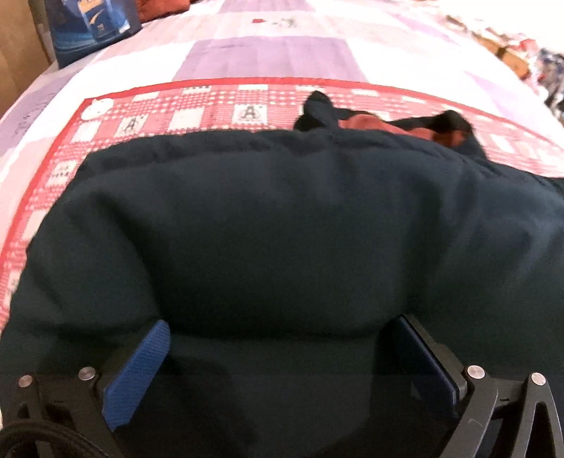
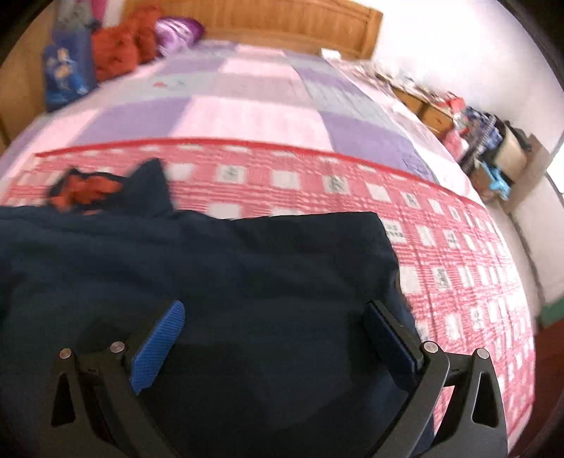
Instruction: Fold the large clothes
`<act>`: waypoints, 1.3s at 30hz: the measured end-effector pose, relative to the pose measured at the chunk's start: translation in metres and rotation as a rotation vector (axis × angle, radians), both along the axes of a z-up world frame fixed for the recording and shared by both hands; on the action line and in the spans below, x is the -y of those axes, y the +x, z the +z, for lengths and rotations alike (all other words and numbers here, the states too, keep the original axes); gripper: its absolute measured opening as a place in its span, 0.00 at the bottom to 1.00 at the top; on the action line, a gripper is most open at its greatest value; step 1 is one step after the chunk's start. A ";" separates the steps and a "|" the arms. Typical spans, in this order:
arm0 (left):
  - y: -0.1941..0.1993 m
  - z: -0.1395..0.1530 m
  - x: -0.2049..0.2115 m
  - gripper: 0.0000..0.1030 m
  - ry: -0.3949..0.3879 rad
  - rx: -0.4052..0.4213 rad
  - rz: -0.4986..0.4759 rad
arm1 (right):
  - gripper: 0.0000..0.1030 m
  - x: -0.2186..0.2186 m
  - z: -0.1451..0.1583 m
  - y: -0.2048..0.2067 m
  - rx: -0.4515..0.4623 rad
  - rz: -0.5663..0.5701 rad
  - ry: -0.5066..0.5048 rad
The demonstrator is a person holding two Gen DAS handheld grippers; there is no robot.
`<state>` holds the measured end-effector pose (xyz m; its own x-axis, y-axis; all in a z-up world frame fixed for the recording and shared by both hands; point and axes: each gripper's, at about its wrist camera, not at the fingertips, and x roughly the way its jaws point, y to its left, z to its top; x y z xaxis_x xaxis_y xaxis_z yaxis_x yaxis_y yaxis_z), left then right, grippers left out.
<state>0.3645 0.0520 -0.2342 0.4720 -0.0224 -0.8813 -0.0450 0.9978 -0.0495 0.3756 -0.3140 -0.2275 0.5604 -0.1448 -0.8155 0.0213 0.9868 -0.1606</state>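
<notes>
A large dark navy garment with an orange-red lining at its collar lies spread on a red-and-white checked cloth on the bed. It also shows in the right wrist view, its right edge folded straight. My left gripper is open, its blue-padded fingers wide apart just above the garment's near part. My right gripper is open too, hovering over the garment near its right edge. Neither holds anything.
The bed has a purple, white and pink patchwork cover. A blue bag, red cushions and a wooden headboard are at the far end. Cluttered shelves stand along the right wall.
</notes>
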 end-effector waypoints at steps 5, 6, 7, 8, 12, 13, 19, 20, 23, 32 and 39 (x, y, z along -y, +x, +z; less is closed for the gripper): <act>0.008 -0.002 0.005 1.00 0.040 -0.037 0.058 | 1.00 -0.049 0.013 -0.072 0.068 0.164 0.051; 0.008 -0.003 0.005 1.00 0.046 -0.039 0.060 | 1.00 -0.060 0.008 -0.080 0.053 0.195 0.048; 0.008 -0.004 0.005 1.00 0.051 -0.041 0.064 | 1.00 -0.070 -0.001 -0.079 0.031 0.214 0.040; 0.008 -0.003 0.006 1.00 0.054 -0.044 0.067 | 1.00 -0.077 -0.011 -0.077 -0.002 0.232 0.024; 0.011 -0.004 0.010 1.00 0.075 -0.052 0.073 | 1.00 -0.075 -0.024 -0.051 -0.019 0.223 0.008; 0.012 -0.005 0.011 1.00 0.079 -0.053 0.074 | 1.00 -0.070 -0.025 -0.040 -0.028 0.207 0.014; 0.020 -0.007 0.011 1.00 0.087 -0.061 0.066 | 1.00 -0.037 -0.027 0.009 -0.054 0.124 -0.003; 0.022 -0.007 0.010 1.00 0.084 -0.059 0.060 | 1.00 -0.027 -0.027 0.013 -0.050 0.100 -0.006; 0.028 -0.007 0.000 1.00 0.063 -0.060 0.053 | 1.00 0.018 -0.025 0.024 -0.041 -0.041 -0.029; 0.042 -0.019 -0.076 1.00 0.115 -0.104 0.164 | 0.99 0.125 -0.043 0.032 -0.111 -0.294 0.202; 0.019 0.009 -0.095 0.94 -0.019 -0.046 0.142 | 0.99 0.145 -0.017 0.019 -0.057 -0.247 0.144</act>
